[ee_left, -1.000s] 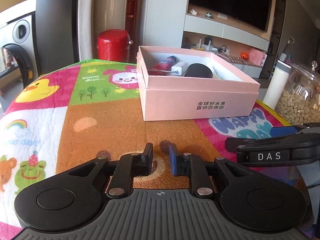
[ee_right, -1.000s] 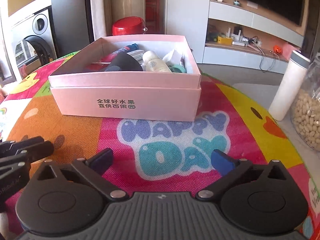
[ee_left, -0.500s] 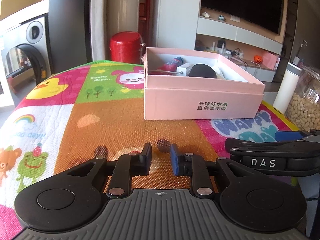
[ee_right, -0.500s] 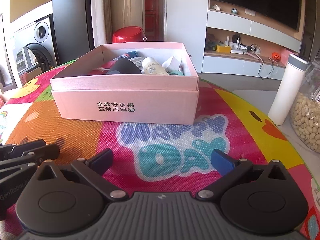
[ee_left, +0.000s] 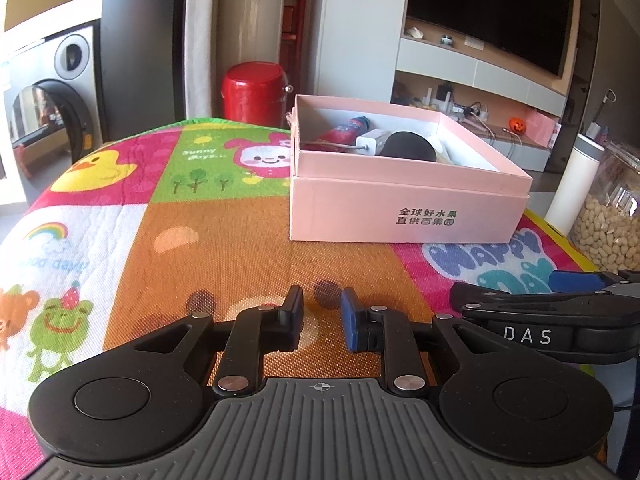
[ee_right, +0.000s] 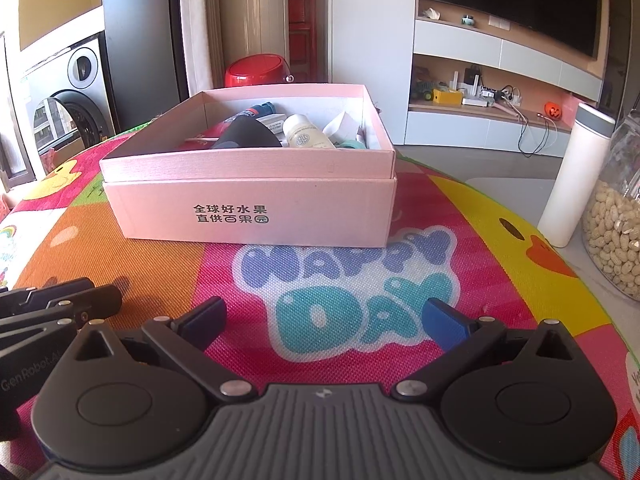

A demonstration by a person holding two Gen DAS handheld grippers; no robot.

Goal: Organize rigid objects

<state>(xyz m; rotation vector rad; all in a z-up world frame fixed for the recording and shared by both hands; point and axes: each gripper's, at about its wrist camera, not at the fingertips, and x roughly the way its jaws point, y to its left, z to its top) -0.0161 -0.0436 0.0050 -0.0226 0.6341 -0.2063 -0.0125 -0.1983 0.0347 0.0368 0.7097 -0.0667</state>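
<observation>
A pink cardboard box (ee_left: 408, 208) (ee_right: 256, 212) stands on the colourful cartoon mat (ee_left: 192, 240). It holds a red tube (ee_left: 344, 130), a white charger (ee_left: 374, 140), a black rounded object (ee_right: 246, 136), a cream bottle (ee_right: 304, 132) and a white carton (ee_right: 344, 126). My left gripper (ee_left: 322, 316) is nearly closed and empty, low over the mat in front of the box. My right gripper (ee_right: 322, 322) is wide open and empty over the "HAPPY DAY" print (ee_right: 352, 280). Each gripper shows at the edge of the other view.
A white bottle (ee_right: 574, 176) and a glass jar of peanuts (ee_right: 616, 236) stand right of the mat. A red bin (ee_left: 254, 94), a washing machine (ee_left: 44, 120) and a TV unit (ee_right: 500, 80) are behind the table.
Both grippers have drawn back a little from the box and tilted up; the box looks slightly farther. The jaws have not changed.
</observation>
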